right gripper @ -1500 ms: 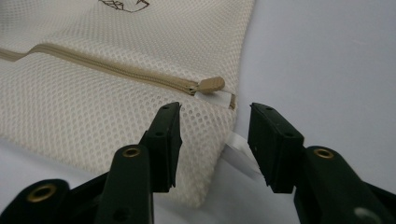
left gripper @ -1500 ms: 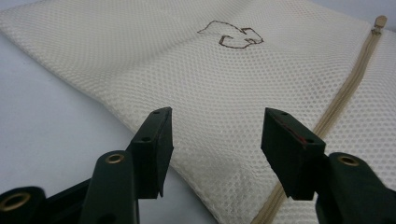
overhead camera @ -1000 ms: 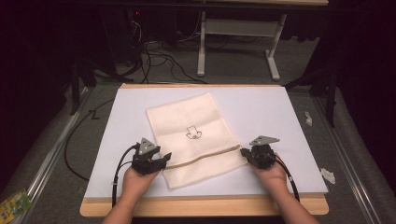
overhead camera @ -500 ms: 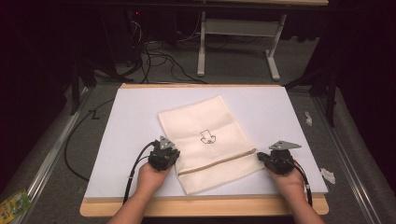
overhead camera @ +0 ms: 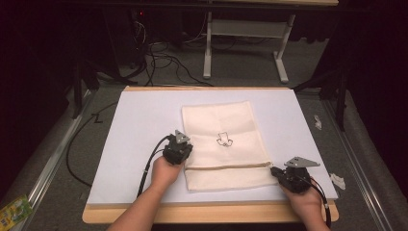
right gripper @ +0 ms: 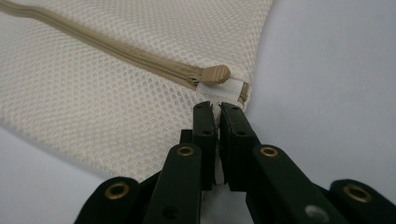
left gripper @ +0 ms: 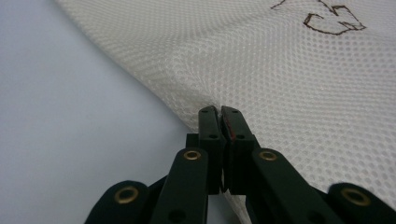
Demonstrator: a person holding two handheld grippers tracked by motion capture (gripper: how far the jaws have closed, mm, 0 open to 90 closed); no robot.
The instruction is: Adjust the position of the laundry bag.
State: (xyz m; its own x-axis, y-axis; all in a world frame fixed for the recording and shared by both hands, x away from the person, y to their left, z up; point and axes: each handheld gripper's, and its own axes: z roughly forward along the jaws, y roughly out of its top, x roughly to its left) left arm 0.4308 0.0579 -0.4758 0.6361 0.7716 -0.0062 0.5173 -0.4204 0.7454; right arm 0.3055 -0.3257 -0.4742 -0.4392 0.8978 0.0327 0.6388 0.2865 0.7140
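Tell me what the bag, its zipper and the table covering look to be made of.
Mesh laundry bag: cream synthetic-looking netting, matte, with a fine regular grid of holes. Zipper: tan woven tape and fine teeth, likely nylon; its rounded tan pull looks like smooth plastic or rubber. Table covering: a pale, smooth matte sheet, paper or plastic, can't tell; a wooden edge shows below it.
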